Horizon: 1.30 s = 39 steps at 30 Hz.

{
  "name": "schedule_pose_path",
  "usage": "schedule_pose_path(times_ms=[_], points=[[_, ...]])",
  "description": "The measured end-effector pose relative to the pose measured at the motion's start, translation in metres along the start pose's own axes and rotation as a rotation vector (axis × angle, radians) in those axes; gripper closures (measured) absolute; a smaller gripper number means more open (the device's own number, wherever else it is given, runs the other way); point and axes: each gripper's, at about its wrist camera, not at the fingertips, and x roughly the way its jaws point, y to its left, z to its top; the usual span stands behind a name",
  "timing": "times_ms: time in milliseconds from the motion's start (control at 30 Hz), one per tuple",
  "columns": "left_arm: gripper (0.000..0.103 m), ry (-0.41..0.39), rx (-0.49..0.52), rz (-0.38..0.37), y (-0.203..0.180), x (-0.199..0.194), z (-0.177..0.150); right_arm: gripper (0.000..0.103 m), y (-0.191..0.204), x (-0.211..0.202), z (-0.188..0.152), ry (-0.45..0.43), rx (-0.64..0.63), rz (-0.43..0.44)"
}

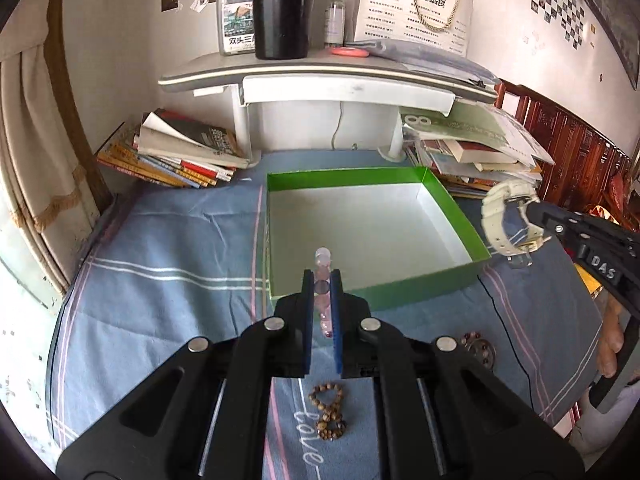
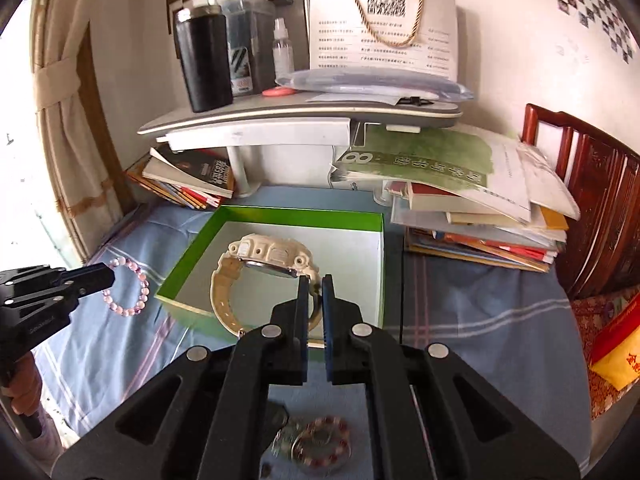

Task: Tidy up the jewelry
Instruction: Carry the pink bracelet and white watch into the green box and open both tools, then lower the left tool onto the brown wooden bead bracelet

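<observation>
An open green box (image 1: pixel 456 216) with a white inside lies on the blue cloth; it also shows in the right wrist view (image 2: pixel 188 256). My left gripper (image 1: pixel 322 276) is shut on a pink bead bracelet (image 1: pixel 323 270), held above the box's near edge; the bracelet hangs left of the box in the right wrist view (image 2: pixel 132 286). My right gripper (image 2: pixel 315 280) is shut on a cream wristwatch (image 2: pixel 264 260), held by its strap above the box. The watch (image 1: pixel 504 216) hangs by the box's right side in the left wrist view.
A brown bead bracelet (image 1: pixel 329 410) and a dark red bead bracelet on a metal disc (image 1: pixel 478 348) lie on the cloth near me. Book stacks (image 1: pixel 176 152) (image 2: pixel 480 216) flank a grey shelf stand (image 1: pixel 320 76). A wooden chair (image 2: pixel 592 208) is at right.
</observation>
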Motion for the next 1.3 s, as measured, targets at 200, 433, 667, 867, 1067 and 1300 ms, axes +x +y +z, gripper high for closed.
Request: schedule_pose_path(times_ms=[200, 433, 667, 867, 1067, 1300], points=[[0.095, 0.066, 0.005, 0.004, -0.004, 0.060, 0.024, 0.097, -0.002, 0.084, 0.002, 0.150, 0.016, 0.001], [0.081, 0.120, -0.021, 0.006, 0.000, 0.106, 0.026, 0.067, -0.008, 0.100, 0.000, 0.149, 0.048, -0.031], [0.057, 0.082, -0.040, 0.081, 0.017, 0.069, 0.001, 0.065, -0.037, 0.035, -0.025, 0.121, 0.136, -0.054], [0.052, 0.145, -0.053, 0.112, 0.027, 0.050, -0.058, 0.065, -0.049, 0.015, -0.100, 0.231, 0.146, -0.096], [0.052, 0.283, -0.060, 0.050, 0.012, 0.056, -0.107, 0.067, -0.030, 0.025, -0.137, 0.358, 0.148, -0.065], [0.052, 0.321, -0.045, 0.054, 0.002, 0.059, -0.125, 0.078, -0.013, 0.035, -0.141, 0.378, 0.122, -0.071]])
